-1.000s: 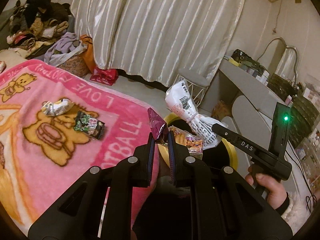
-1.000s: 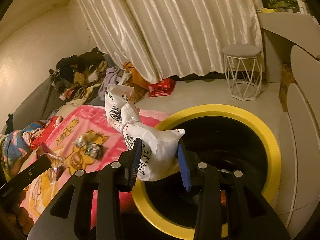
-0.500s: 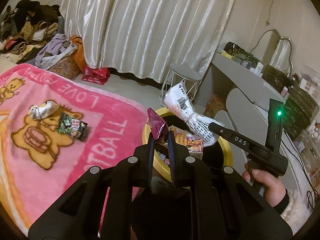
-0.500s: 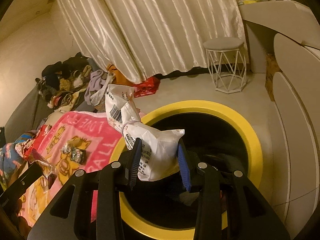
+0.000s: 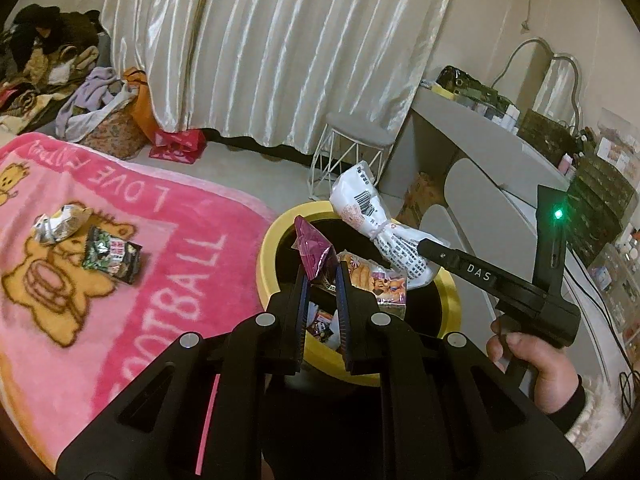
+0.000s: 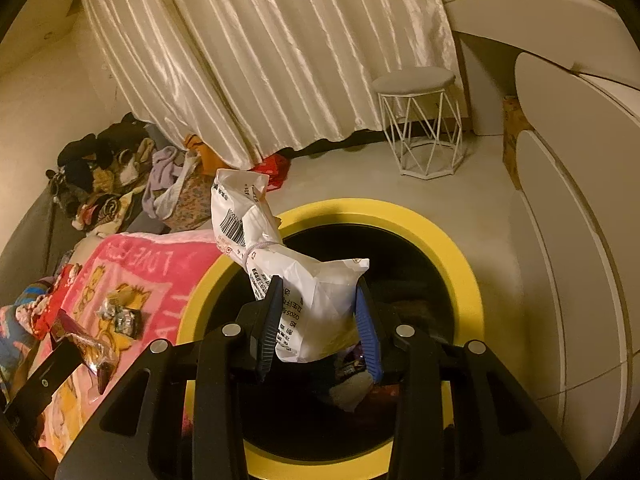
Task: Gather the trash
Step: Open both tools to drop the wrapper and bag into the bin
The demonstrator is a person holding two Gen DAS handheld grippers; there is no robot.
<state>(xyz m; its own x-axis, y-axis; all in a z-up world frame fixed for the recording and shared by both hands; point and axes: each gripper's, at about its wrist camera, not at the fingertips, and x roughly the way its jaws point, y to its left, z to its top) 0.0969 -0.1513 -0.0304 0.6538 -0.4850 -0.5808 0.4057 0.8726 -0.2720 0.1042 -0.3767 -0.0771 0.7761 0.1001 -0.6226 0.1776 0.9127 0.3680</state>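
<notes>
Over yellow-rimmed bin (image 6: 460, 264): knotted white barcode bag (image 6: 316, 300)

Bin (image 5: 272, 264) right of blanket (image 5: 168, 280); two wrappers (image 5: 92, 244) on blanket; stool (image 5: 356, 140) behind bin.

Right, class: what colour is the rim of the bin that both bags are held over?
Yellow rim, black inside; clearest in the right wrist view.

We see the right hand-held gripper (image 6: 318, 320) clamping a tied white bag (image 6: 308, 292) above the yellow-rimmed bin (image 6: 464, 280).
</notes>
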